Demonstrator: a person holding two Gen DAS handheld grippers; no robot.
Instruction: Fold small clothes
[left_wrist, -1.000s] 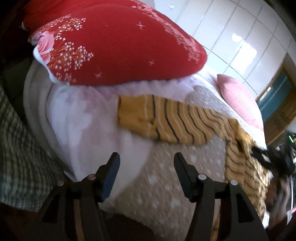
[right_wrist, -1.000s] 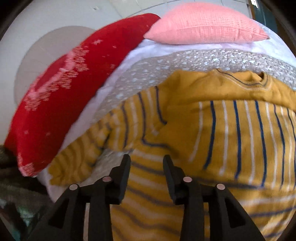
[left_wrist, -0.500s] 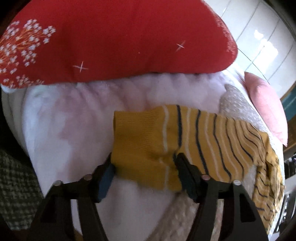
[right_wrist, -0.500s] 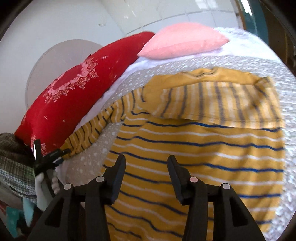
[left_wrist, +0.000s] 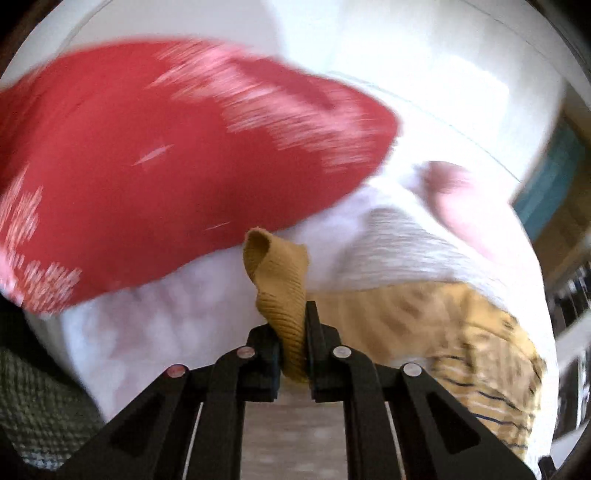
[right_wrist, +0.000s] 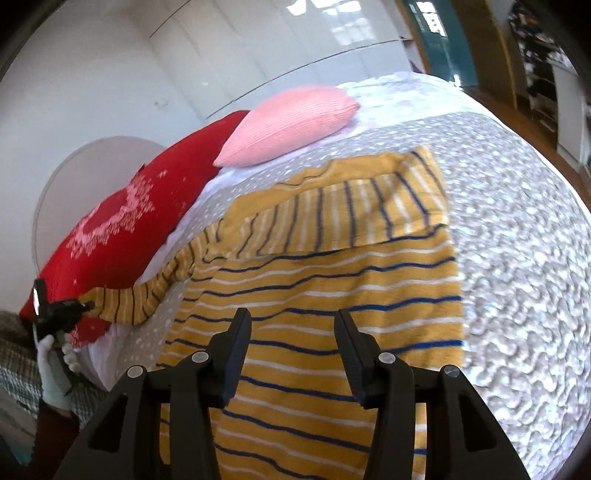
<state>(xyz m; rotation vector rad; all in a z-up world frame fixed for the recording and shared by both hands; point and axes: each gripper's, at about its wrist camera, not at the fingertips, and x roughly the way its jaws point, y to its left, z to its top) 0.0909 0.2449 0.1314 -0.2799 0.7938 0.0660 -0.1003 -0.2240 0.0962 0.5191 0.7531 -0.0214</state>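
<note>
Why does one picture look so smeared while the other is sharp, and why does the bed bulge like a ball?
Left wrist view: motion blur streaks the red pillow; only the cuff in the left gripper stays crisp. Right wrist view: sharp, but the fisheye lens curves the bed.

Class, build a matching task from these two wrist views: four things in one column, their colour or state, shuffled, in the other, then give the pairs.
Things:
1. left gripper
2. right gripper
3. round pillow
4. sweater

States:
A. pink, lying on the bed
B. open, above the striped cloth
C. yellow with blue stripes, spread flat
D. shut on the cuff

Pairs: 1-D, 2-B, 3-A, 4-C
</note>
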